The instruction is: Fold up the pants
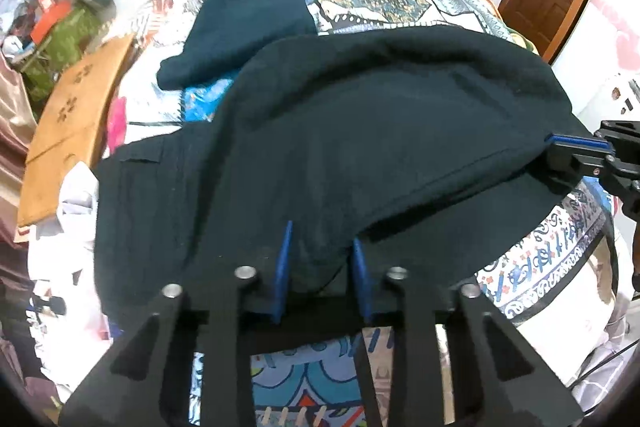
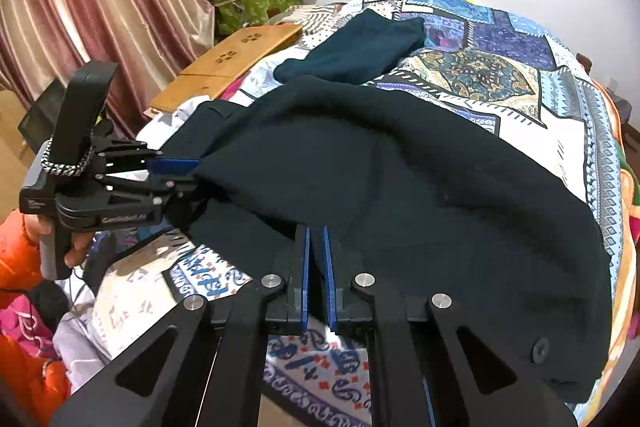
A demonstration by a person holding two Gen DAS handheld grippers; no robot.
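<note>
right gripper [image 2: 316, 239] pinching dark pants [image 2: 420, 195] edge — left gripper [image 2: 188, 171] clamped on pants too.

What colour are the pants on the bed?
Very dark navy, almost black pants, plain; the right wrist view shows them best.

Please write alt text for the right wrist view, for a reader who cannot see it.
A black two-finger right gripper with blue pads pinches the near edge of dark navy fabric pants on a patchwork-patterned bedspread. At left, the left gripper clamps another edge.

A patchwork bedspread [image 2: 500, 75] covers the bed; a wooden board [image 2: 224, 67] lies near striped curtains [image 2: 100, 7], beside a cluttered green box [image 2: 256, 3].
</note>
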